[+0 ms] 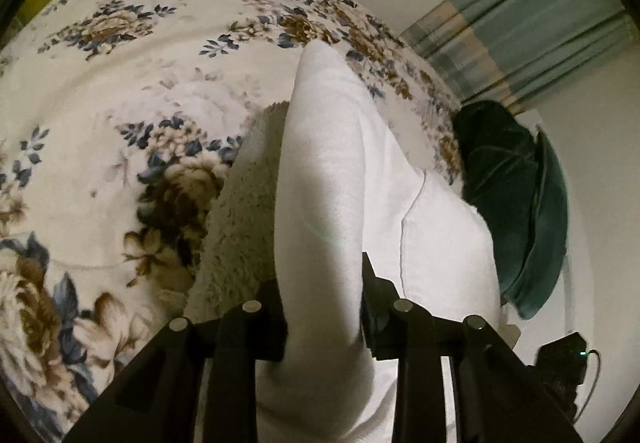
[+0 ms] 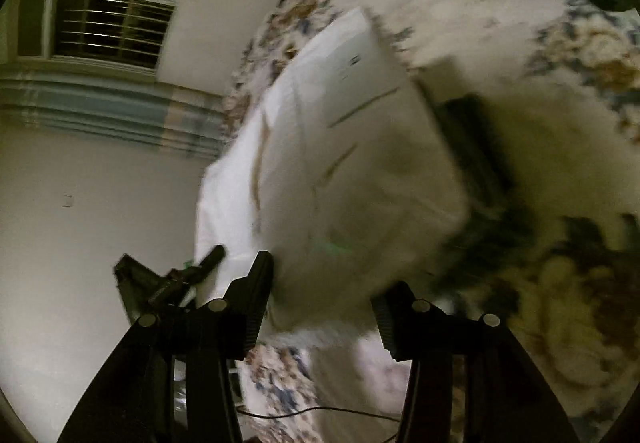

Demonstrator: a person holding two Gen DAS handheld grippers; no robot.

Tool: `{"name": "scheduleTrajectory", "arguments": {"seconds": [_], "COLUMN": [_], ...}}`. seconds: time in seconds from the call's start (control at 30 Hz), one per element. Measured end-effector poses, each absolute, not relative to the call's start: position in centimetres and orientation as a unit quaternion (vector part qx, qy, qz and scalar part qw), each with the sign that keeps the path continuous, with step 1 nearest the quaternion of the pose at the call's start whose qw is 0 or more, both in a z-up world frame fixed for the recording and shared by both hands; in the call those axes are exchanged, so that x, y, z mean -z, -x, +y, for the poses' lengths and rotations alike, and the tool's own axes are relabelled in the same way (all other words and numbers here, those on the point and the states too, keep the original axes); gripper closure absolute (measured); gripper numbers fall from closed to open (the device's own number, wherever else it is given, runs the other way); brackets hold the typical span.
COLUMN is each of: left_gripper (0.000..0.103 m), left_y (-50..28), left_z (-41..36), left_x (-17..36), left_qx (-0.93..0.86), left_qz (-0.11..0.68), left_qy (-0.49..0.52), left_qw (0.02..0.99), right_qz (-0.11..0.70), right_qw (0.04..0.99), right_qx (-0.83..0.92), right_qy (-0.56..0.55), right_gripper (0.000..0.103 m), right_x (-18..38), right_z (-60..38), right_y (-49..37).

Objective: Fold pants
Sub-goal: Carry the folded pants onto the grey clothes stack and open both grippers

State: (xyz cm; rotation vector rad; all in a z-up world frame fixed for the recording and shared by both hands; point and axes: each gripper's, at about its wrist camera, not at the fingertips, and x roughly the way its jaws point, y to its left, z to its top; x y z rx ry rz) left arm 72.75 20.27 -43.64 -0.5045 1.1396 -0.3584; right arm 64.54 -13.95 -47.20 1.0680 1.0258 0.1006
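While the left gripper (image 1: 324, 307) is clamped on a thick fold of the white pants (image 1: 332, 163), the cloth rises straight out from between its two black fingers (image 1: 272, 323) and runs forward over the bed. Fingers press the fold from both sides; no gap shows. A fleecy inner face of the pants (image 1: 236, 227) hangs just left of the pinched fold. The smooth outer face with a seam lies to the right. Beneath is a floral blanket (image 1: 120, 83) covering the bed. A dark green cushion (image 1: 516, 211) sits at the bed's right edge, just beside the pants. Striped curtain (image 1: 520, 23) on the wall behind.

Right wrist view, heavily blurred. The right gripper (image 2: 324, 299) has its fingers (image 2: 256, 303) spread well apart. The pants (image 2: 352, 163) bulk sits between and ahead of them, a folded slab with seam lines and a small label visible. Cloth fills the gap, near the left finger's inner face; whether it touches either finger, cannot tell. No pinch evident. The pants rest on the floral blanket (image 2: 520, 23) near the bed's edge. Barred window (image 2: 112, 27) and curtain (image 2: 100, 103) to the upper left. A dark device (image 2: 168, 283) on the floor beside the bed.
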Motion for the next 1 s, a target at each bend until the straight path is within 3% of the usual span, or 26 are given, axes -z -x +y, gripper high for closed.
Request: {"name": "scheduleTrajectory", "arguments": {"seconds": [0.17, 0.27, 0.33, 0.4, 0.47, 0.73, 1.0], "left_gripper": [0.072, 0.073, 0.056, 0.021, 0.013, 0.012, 0.012], "left_y": [-70.8, -67.5, -65.2, -62.7, -59.6, -50.3, -42.1], "left_z": [19.1, 17.8, 16.6, 15.3, 14.0, 9.6, 8.1], "left_x": [39.8, 36.1, 34.1, 31.8, 28.9, 20.9, 14.8], "left_qx": [0.098, 0.061, 0.043, 0.029, 0.027, -0.005, -0.023], "left_qz": [0.527, 0.51, 0.507, 0.496, 0.478, 0.427, 0.389], "left_qy": [0.163, 0.113, 0.078, 0.055, 0.049, 0.003, 0.004], "left_qw": [0.828, 0.851, 0.858, 0.866, 0.877, 0.904, 0.921], "right_qz": [0.508, 0.517, 0.521, 0.521, 0.512, 0.452, 0.406], "right_qw": [0.771, 0.799, 0.813, 0.823, 0.836, 0.88, 0.906], "right_qx": [-0.008, 0.017, 0.036, 0.058, 0.073, 0.117, 0.099], "right_qy": [-0.384, -0.306, -0.259, -0.219, -0.183, -0.087, -0.068], "right_gripper": [0.052, 0.04, 0.024, 0.01, 0.002, 0.0, 0.0], "right_x": [43.2, 39.3, 36.7, 34.3, 31.7, 21.0, 11.4], "right_z": [-14.4, -13.6, -13.3, -13.0, -12.8, -12.0, -11.1], "right_y": [-63.0, -61.7, -60.9, -59.8, -58.6, -51.1, -41.8]}}
